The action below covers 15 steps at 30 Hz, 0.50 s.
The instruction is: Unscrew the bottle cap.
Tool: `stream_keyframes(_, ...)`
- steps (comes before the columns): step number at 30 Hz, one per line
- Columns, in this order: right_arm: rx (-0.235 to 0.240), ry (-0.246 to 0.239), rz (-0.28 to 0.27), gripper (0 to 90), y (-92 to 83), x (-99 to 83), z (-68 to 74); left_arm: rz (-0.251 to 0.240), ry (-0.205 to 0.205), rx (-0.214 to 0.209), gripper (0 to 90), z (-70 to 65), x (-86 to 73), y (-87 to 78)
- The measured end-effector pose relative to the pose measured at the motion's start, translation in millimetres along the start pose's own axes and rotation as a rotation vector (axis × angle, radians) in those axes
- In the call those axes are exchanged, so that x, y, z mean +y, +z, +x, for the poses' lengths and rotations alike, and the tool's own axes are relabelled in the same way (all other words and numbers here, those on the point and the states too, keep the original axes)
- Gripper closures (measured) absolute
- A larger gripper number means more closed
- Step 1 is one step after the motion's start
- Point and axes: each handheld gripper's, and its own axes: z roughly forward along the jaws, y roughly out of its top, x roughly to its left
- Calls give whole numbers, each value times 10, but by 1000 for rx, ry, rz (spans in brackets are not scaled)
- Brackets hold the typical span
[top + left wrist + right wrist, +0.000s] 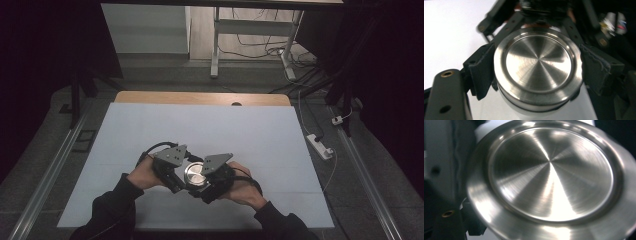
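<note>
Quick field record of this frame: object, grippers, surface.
object: round brushed-steel lid on a white container, between both grippers
left gripper: black pads against the lid's rim on both sides, shut on it
right gripper: shut; what it grips is hidden
surface: white table sheet

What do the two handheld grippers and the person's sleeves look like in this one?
Both grippers, left and right, are black, each topped by a grey three-cornered plate, with black cables looping behind. The left's jaws carry black ribbed pads and brass-coloured pivot bushings. The sleeves are dark.
</note>
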Motion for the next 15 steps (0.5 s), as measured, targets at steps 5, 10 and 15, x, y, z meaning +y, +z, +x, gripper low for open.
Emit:
stream_keyframes(5, -161, 107, 10, 152, -1, -18, -75, -2, -106, 162, 196, 0, 69, 99)
stream_keyframes(10, -189, 174, -20, 152, -24, -39, -111, -39, -157, 189, 163, 21, 88, 112)
stream_keyframes(15, -133, 142, -46, 151, -58, -24, -106, -102, -158, 71, 49, 89, 52, -110)
